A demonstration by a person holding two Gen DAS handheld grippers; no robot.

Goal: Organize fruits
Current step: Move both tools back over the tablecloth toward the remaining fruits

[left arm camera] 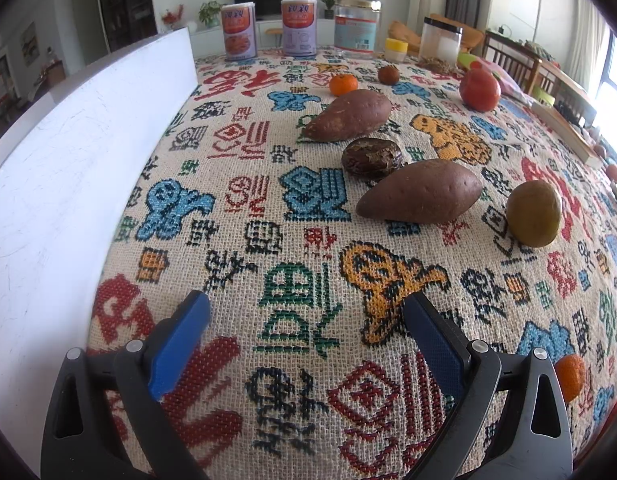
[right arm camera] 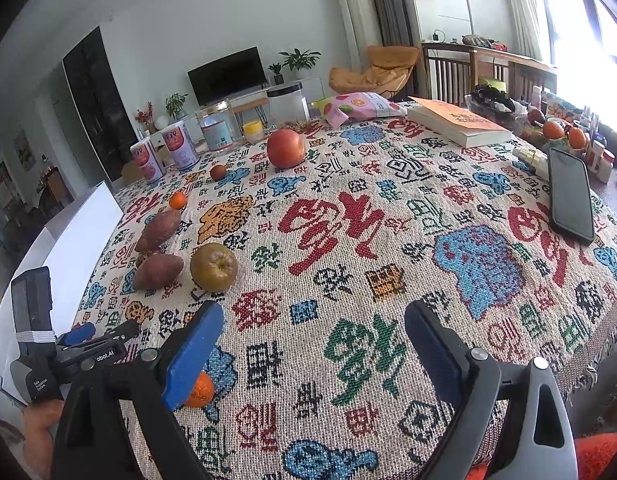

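The left gripper [left arm camera: 306, 308] hovers low over the tabletop [left arm camera: 268, 208] near its front edge, blue-padded jaws spread wide with nothing between them. The right gripper [right arm camera: 314, 320] hangs beside it, jaws likewise wide apart and empty, tilted slightly down toward the tabletop

"obok.ai" on left tool [right arm camera: 84, 332].

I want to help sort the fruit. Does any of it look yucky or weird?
Yes. The dark round fruit lying between the two sweet potatoes looks wrinkled and cracked, not smooth like the red apple. Also, sweet potatoes aren't fruit.
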